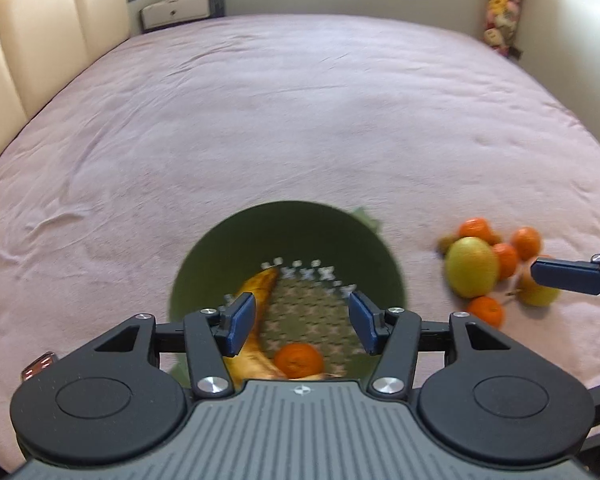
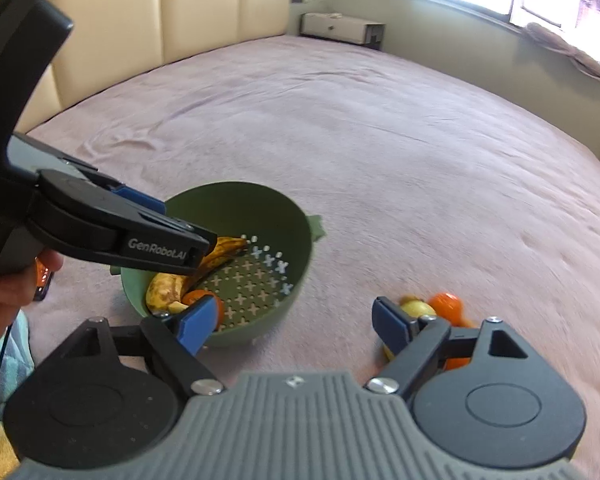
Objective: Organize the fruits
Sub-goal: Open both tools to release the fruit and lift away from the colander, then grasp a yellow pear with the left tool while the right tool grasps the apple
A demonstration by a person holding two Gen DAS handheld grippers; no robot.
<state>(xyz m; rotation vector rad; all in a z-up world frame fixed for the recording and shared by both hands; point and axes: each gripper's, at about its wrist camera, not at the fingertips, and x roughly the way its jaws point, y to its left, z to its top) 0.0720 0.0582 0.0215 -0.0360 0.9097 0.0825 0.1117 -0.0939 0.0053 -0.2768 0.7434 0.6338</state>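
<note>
**Hovering over the green bowl**

Left wrist view: the left gripper [image 1: 302, 322] hangs above the green bowl [image 1: 236, 240], jaws apart and empty — a banana [image 1: 260, 284] and a mandarin [image 1: 299, 360] lie inside. Loose fruit [image 1: 484, 260] sits right of the bowl on the pink bedspread [image 1: 300, 120].

Right wrist view: the right gripper [image 2: 292, 322] is spread wide, empty, between bowl [image 2: 296, 216] and fruit pile [image 2: 444, 304].
</note>
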